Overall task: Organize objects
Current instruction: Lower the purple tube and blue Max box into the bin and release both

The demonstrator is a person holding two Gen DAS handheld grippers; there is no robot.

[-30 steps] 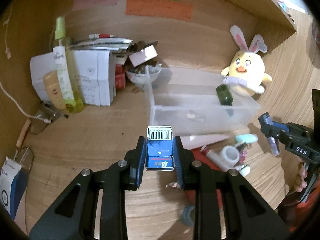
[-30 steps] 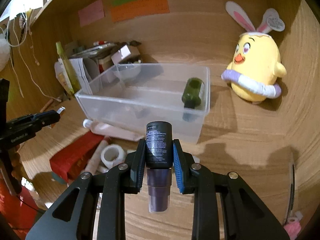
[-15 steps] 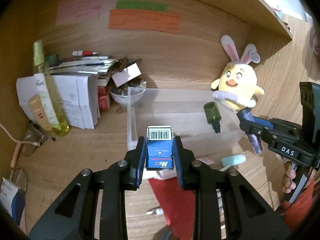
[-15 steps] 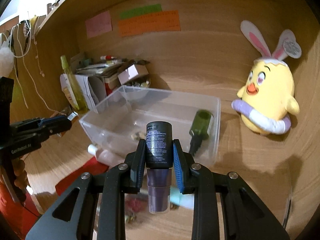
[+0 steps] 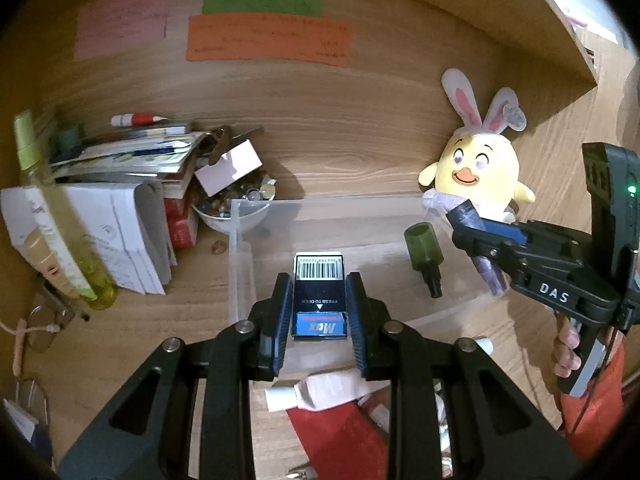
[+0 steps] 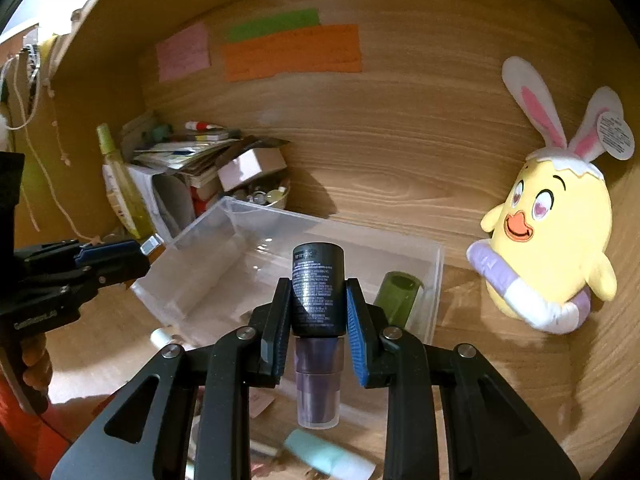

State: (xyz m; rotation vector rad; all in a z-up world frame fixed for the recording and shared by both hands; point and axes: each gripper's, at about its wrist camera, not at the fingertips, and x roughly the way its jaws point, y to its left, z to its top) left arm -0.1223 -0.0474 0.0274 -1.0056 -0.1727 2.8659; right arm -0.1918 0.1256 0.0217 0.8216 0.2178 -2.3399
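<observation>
My left gripper (image 5: 319, 300) is shut on a small blue and black box (image 5: 319, 294) with a barcode, held over the near left part of a clear plastic bin (image 5: 240, 264). My right gripper (image 6: 318, 304) is shut on a dark bottle with a purple lower part (image 6: 318, 292), held above the same clear bin (image 6: 438, 280). A green bottle (image 5: 425, 250) lies inside the bin at its right end, also the green bottle (image 6: 396, 294) in the right wrist view. The right gripper (image 5: 472, 228) shows at the right of the left wrist view, the left gripper (image 6: 132, 250) at the left of the right wrist view.
A yellow plush chick with bunny ears (image 5: 476, 172) stands right of the bin. Stacked papers and boxes (image 5: 120, 200), a yellow-green spray bottle (image 5: 56, 220) and a bowl of small items (image 5: 236, 200) crowd the left. A white tube (image 5: 316, 390), a red packet (image 5: 340, 436) and a teal item (image 6: 324, 456) lie in front.
Both grippers have moved forward and upward toward the bin, each keeping its object. The bin now lies under them and the front clutter has dropped lower in view.
</observation>
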